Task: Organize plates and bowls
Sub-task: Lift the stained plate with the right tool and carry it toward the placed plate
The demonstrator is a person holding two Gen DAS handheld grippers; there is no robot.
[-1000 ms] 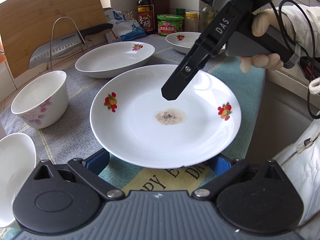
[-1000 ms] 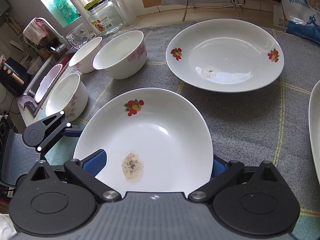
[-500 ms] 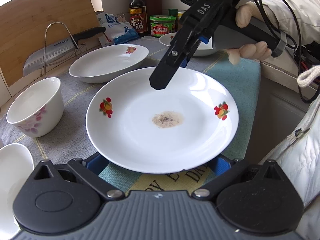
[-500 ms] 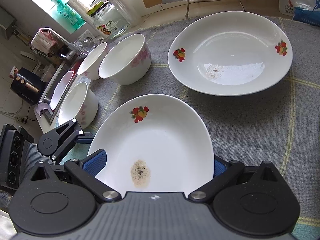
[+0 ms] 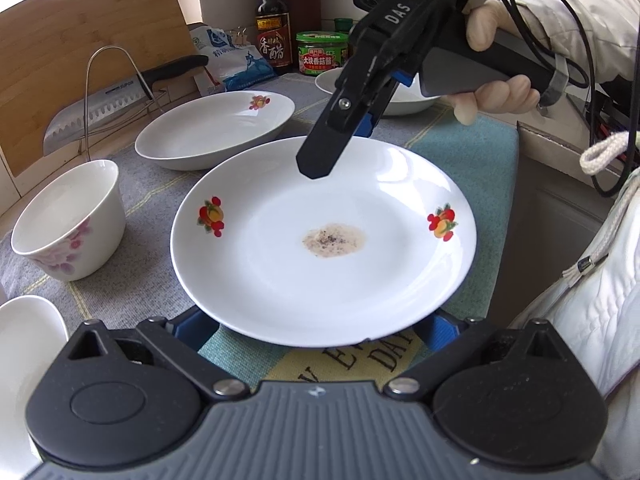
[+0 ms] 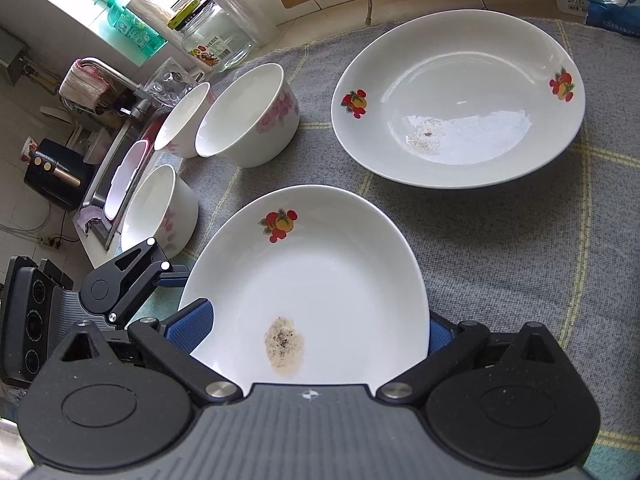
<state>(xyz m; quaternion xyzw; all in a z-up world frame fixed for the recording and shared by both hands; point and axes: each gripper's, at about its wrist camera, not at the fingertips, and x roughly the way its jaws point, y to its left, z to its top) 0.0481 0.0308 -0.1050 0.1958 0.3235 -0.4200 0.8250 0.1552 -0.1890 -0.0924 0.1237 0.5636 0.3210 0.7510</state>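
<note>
plates (image 6: 460, 96) 3 | bowls (image 6: 248, 116) 3 | left claw (image 5: 320, 332) wide apart | right claw (image 6: 316, 332) wide apart

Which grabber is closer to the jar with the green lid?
Right. The right gripper hangs over the far rim of the stained plate, on the side of the green-lidded jar. The left gripper sits at the plate's near edge.

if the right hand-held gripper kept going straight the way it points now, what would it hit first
The right hand-held gripper points down at the stained plate held between both grippers. It would likely meet that plate's far rim or inner slope first, though how far above it the tip sits is unclear.
</note>
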